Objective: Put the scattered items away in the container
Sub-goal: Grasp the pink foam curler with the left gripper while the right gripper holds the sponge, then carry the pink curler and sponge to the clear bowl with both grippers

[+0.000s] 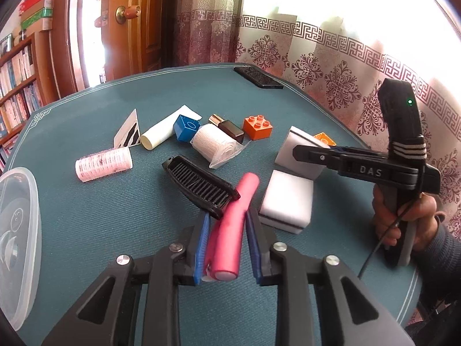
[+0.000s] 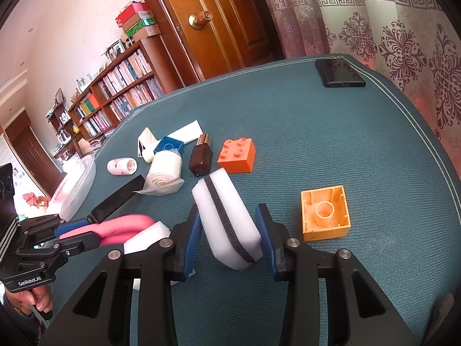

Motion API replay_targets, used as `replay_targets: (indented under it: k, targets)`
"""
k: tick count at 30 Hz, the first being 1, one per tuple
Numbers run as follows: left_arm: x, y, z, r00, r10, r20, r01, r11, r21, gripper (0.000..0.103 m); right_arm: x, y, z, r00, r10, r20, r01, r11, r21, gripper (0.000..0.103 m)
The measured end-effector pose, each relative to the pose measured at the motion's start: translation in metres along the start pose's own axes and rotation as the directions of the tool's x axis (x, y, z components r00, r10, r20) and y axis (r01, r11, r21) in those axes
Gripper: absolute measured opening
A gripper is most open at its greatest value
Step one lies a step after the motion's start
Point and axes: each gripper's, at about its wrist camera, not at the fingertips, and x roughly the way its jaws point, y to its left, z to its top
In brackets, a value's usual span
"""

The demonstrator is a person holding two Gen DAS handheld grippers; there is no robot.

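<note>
Between the blue pads of the left gripper [image 1: 227,213], at the bottom middle of the left wrist view, sits a pink foam roller [image 1: 230,230]; the fingers are drawn narrow and press it on both sides. At the bottom middle of the right wrist view, the right gripper [image 2: 228,210] is likewise closed on a white sponge [image 2: 227,225] with a dark stripe, which it holds tilted.

Under everything spreads the table [image 1: 86,216], covered in a teal cloth. A clear plastic container [image 1: 17,230] stands at the left edge of the frame, well apart from the scattered things. Just right of the pink roller lies a second white sponge [image 1: 288,201]. A black brush [image 1: 201,184] lies just above the left fingertips, its lower end against the roller. A dark phone [image 1: 258,77] rests at the table's far edge, at upper middle.

Across the middle of the frame lie a white tube [image 1: 164,132], a wrapped bandage roll [image 1: 213,144] and, further left, a pink-and-white curler [image 1: 103,164]. An orange block [image 1: 258,127] sits studs up to the right of a brown bottle [image 1: 227,128], while a blue block [image 1: 186,127] leans against the tube. A paler orange block [image 2: 325,213] lies hollow side up, just right of the right gripper's fingers.
</note>
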Motion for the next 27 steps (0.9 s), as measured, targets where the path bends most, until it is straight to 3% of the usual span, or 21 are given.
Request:
replay_targets:
  k: [4, 10, 16, 17, 18, 21, 27]
  targets:
    - [-0.006, 0.001, -0.003, 1.0, -0.002, 0.006, 0.002, 1.0, -0.025, 0.019, -0.001, -0.002, 0.001, 1.0, 0.002, 0.005, -0.002, 1.0, 0.019, 0.04]
    - [-0.002, 0.003, -0.014, 0.999, 0.0, -0.033, -0.001, 0.999, -0.042, 0.019, -0.001, 0.002, -0.002, 1.0, -0.005, 0.007, 0.005, 1.0, 0.019, 0.04]
    - [0.005, 0.004, -0.027, 0.995, -0.058, -0.077, 0.048, 0.992, -0.119, 0.021, -0.002, -0.001, -0.002, 1.0, 0.004, 0.007, -0.004, 0.999, 0.042, 0.04]
    - [0.005, 0.004, -0.029, 0.995, -0.069, -0.078, 0.059, 0.99, -0.132, 0.024, -0.001, -0.002, -0.002, 1.0, 0.006, 0.007, -0.006, 0.999, 0.045, 0.04]
    - [0.004, 0.004, -0.03, 0.994, -0.079, -0.08, 0.067, 0.987, -0.144, 0.035, -0.002, -0.003, -0.002, 1.0, 0.008, 0.007, -0.008, 0.999, 0.048, 0.041]
    - [0.0, 0.003, -0.032, 0.993, -0.092, -0.069, 0.078, 0.981, -0.178, 0.079, -0.002, -0.004, -0.002, 1.0, 0.013, 0.007, -0.013, 0.998, 0.057, 0.041]
    - [0.004, -0.014, -0.032, 0.99, -0.115, -0.079, 0.102, 0.984, -0.149, 0.082, -0.002, -0.001, -0.003, 1.0, 0.008, 0.008, -0.008, 0.999, 0.049, 0.041]
